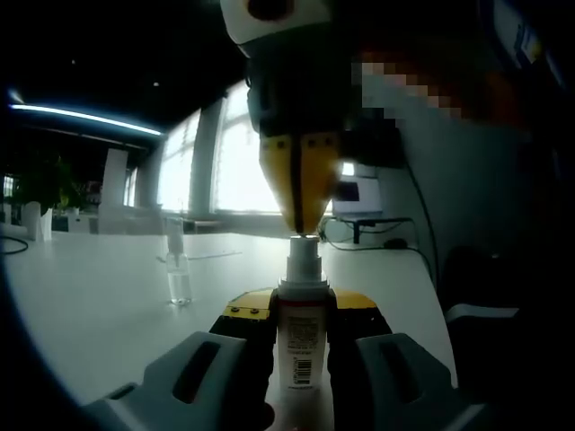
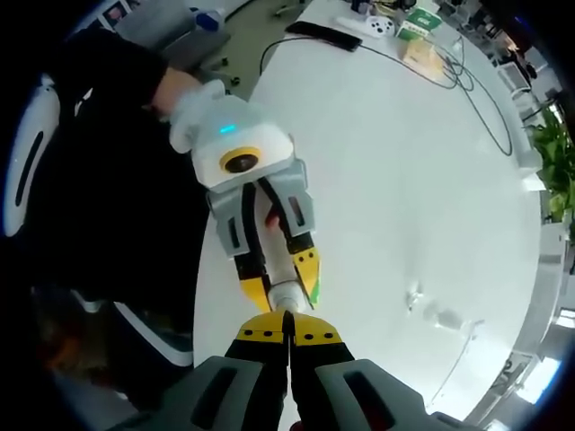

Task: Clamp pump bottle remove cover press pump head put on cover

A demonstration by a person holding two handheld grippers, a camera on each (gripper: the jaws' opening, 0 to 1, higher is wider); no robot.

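The bottle point(image 1: 300, 332) stands upright between the left hand-held gripper point(image 1: 300, 355), whose jaws clamp its body above the worktop point(image 1: 108, 296); the right hand-held gripper point(image 1: 300, 193) comes down from above, jaws closed to a narrow tip resting on the pump head point(image 1: 303, 256). The step in hand looks like pressing; push straight down the bottle's axis while the left grip holds firm, or the tip may slip off. The clear cover point(image 1: 179, 269) stands well apart on the worktop; the label shows a barcode, its writing too small to read.

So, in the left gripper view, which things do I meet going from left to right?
Plant → clear cover standing on the white table → pump bottle, held between the left gripper and with the right gripper on its head → monitor.
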